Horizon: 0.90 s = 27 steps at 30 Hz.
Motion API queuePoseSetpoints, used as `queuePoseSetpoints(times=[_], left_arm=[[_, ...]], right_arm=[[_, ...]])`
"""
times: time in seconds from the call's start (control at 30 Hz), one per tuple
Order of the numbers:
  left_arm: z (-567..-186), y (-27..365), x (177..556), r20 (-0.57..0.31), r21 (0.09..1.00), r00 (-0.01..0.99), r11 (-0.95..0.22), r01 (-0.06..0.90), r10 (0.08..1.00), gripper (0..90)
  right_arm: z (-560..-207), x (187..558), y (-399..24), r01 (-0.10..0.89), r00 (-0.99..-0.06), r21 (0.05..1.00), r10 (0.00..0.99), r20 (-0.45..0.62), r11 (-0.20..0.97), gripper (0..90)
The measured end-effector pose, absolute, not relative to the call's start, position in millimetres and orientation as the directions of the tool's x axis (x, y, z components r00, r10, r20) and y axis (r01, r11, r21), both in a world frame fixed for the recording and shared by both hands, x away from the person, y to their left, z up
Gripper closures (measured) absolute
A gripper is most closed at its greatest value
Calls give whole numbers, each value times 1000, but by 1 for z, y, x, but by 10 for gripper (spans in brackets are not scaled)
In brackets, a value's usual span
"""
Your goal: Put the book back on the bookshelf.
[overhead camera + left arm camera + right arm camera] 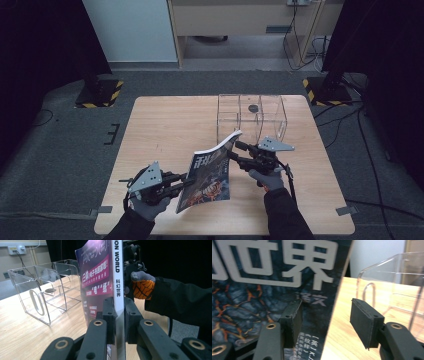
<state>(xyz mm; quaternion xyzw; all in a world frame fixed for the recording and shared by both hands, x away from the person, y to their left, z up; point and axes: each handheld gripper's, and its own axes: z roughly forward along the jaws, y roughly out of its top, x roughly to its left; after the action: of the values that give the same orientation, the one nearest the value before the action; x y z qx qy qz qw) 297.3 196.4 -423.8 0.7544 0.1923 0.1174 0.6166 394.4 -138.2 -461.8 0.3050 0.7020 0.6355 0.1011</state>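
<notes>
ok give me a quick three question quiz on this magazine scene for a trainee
1. True or false: the left hand-held gripper is shut on the magazine.
2. Which best fits the right hand-held gripper? A: clamped on the magazine's edge; B: jaws apart, not pressing it; C: inside the box.
3. What is the box at the table's far side made of?

Key: 1 true (it grips the spine). 2 B. 3 Clear plastic, with compartments.
</notes>
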Motion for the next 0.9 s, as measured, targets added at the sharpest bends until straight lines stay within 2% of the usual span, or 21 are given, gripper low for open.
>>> queuePoseSetpoints(times=[0.03, 0.4, 0.57, 0.67, 0.7, 0.77, 0.9], left_arm=[[-424, 196, 297, -59, 975, 899, -167, 145, 433, 816], [-412, 193, 299, -68, 983, 910, -127, 131, 410, 815], [-396, 180, 301, -20, 992, 922, -105, 65, 386, 823], [-398, 172, 301, -28, 993, 933, -94, 66, 360, 823], [-401, 169, 300, -19, 992, 934, -108, 62, 357, 823], [-407, 165, 298, -15, 988, 932, -136, 69, 362, 823], [-413, 169, 295, -32, 987, 930, -136, 88, 367, 824]], right_arm=[[-461, 393, -137, 290, -809, 957, 536, 241, 8, 475], [-454, 389, -140, 260, -819, 965, 525, 233, -24, 494], [-428, 388, -151, 196, -816, 979, 545, 191, -51, 496], [-415, 388, -153, 163, -816, 986, 559, 149, -25, 505], [-415, 388, -153, 163, -816, 986, 559, 149, -25, 505], [-420, 388, -149, 168, -807, 985, 579, 111, 46, 505], [-429, 388, -150, 178, -813, 984, 565, 144, 5, 507]])
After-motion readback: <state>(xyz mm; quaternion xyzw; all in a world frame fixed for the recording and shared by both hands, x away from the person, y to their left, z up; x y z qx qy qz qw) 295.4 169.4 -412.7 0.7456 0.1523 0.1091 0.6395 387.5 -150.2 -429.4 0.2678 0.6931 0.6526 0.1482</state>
